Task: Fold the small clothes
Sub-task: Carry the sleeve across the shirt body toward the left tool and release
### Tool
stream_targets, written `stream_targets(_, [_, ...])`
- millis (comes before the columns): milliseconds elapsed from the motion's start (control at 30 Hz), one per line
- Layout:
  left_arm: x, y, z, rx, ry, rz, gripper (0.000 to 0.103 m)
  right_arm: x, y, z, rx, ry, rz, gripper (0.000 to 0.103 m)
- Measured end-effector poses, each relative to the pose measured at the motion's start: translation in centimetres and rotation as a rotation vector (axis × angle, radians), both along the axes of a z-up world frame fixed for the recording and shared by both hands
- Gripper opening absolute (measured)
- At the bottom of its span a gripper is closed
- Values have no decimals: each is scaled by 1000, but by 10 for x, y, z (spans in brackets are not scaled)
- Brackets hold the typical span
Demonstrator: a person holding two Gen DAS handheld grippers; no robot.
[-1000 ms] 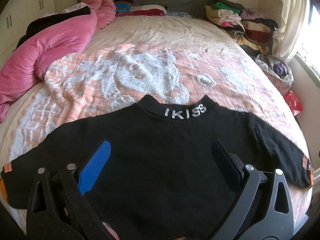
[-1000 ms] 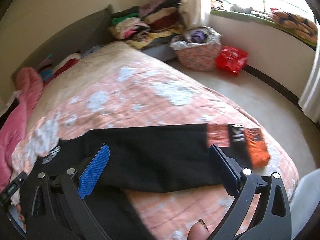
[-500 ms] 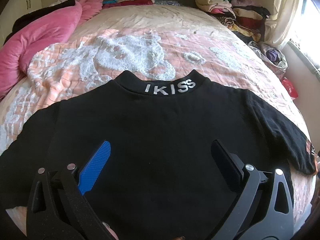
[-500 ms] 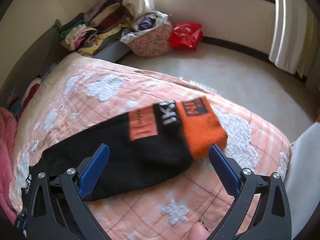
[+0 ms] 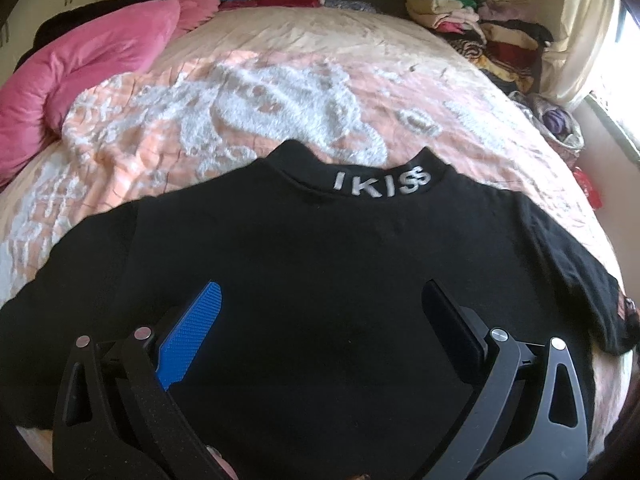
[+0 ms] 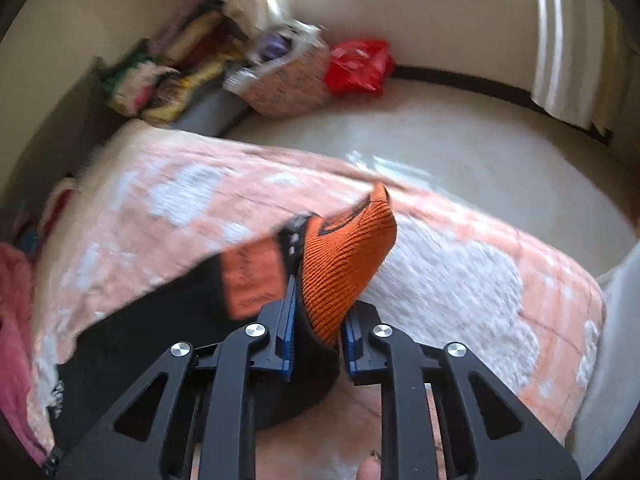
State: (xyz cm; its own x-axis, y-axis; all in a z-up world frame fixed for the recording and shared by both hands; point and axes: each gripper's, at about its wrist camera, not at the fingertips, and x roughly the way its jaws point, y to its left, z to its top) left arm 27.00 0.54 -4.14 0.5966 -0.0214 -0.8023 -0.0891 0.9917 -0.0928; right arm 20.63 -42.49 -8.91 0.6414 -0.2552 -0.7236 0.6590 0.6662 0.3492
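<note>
Bed w/ peach-and-white quilt point(image 5: 248, 128) fills both views, extending ahead of both sets of jaws. Pink duvet point(image 5: 80, 64) bunched far ahead-left of the left jaws; stacked folded clothes point(image 5: 480, 36) far ahead-right of them.

Black sweater point(image 5: 320, 272) lies flat on quilt, back up, directly under and ahead of left jaws; collar w/ silver "IKISS" lettering point(image 5: 382, 186) sits beyond the fingertips. Sleeves spread out to either side, well outside the jaws.

Left gripper point(image 5: 320, 308): jaws released, spread wide, nothing between pads; hovers over sweater body. Contact w/ fabric: cannot tell.

Right gripper point(image 6: 318, 312): jaws have just been closing and are now clenched on the sweater's sleeve end, orange ribbed cuff point(image 6: 344, 268) pinched between the blue pads point(image 6: 289, 320). Cuff sticks up and fwd past the fingertips; rest of black sleeve trails down-left of the jaws over the quilt. View blurred.

Floor beyond bed edge: patterned bag point(image 6: 284, 80) and red plastic bag point(image 6: 358, 66), both far ahead of right jaws.
</note>
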Motion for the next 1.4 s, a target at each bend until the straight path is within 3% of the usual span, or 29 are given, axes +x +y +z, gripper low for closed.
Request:
stream_targets(100, [-5,0,10,-16,-17,-23,94,-1,12,20,-34,-80,53,14])
stream_targets(300, [-13,8,30,-127,-25,-55,94,9,51,63,-78,-200,203,14])
stream_targets(600, [-28,35,65,-138,-123,-28,94,19,108,107,-129,-290,364,14])
stream_targets(733, [-28,57,64,-237,-117,-10,94,28,137,119,-145,-306,428,14])
stream_targets(1033, [-30,88,50,-371,-85,40,94,42,215,132,-190,-315,603,14])
stream_targets(1100, [-30,89,46,-418,-70,28,94,45,234,130,-189,-312,643,14])
stream_targets(1267, [-29,87,42,-445,-55,14,94,51,271,118,-193,-290,737,14])
stream_targets(1400, [-25,87,27,-551,-9,-7,94,55,300,103,-190,-262,808,15])
